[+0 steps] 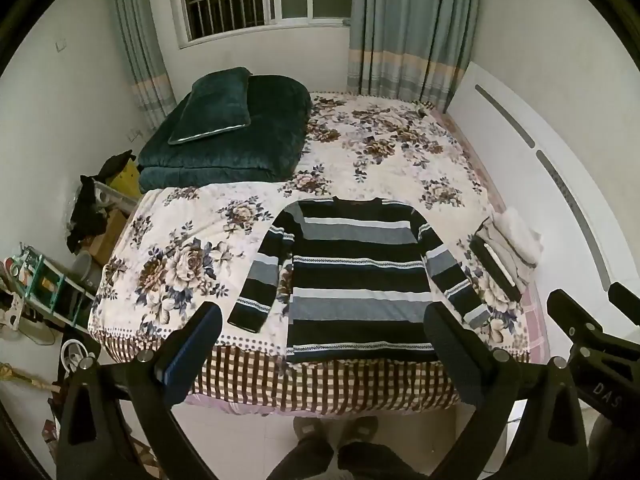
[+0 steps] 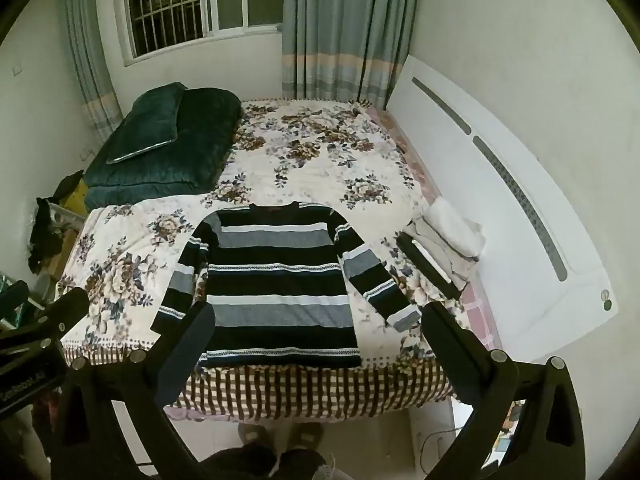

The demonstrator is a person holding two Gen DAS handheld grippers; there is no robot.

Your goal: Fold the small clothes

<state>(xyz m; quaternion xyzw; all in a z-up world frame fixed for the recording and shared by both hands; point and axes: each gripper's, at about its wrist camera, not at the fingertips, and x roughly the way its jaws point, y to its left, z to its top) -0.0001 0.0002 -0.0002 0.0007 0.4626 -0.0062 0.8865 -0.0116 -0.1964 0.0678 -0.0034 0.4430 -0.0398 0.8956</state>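
One garment: striped sweater (image 1: 356, 280) (image 2: 280, 288), spread flat and face up, unfolded.
Stripes: black, grey and white bands across body and sleeves.
Sleeves: both angled down and outward from the shoulders; cuffs lie apart from the body.
Hem: lies along the near edge of the bed (image 1: 400, 152), just above the checked border of the floral bedspread (image 1: 180, 264).
Neckline: points toward the window end of the room.
Neighbours: folded pile of pale clothes (image 1: 506, 248) (image 2: 444, 248) just beyond the sleeve near the white headboard (image 1: 532, 168); dark green quilt (image 1: 240, 140) with pillow at the far corner, well apart.
Left gripper (image 1: 326, 322): held above the bed's near edge, fingers spread wide, gripping nothing, sweater framed between them.
Right gripper (image 2: 316, 326): same raised pose, fingers wide apart, empty, clear of the cloth.
Person: feet on the floor by the bed's edge.
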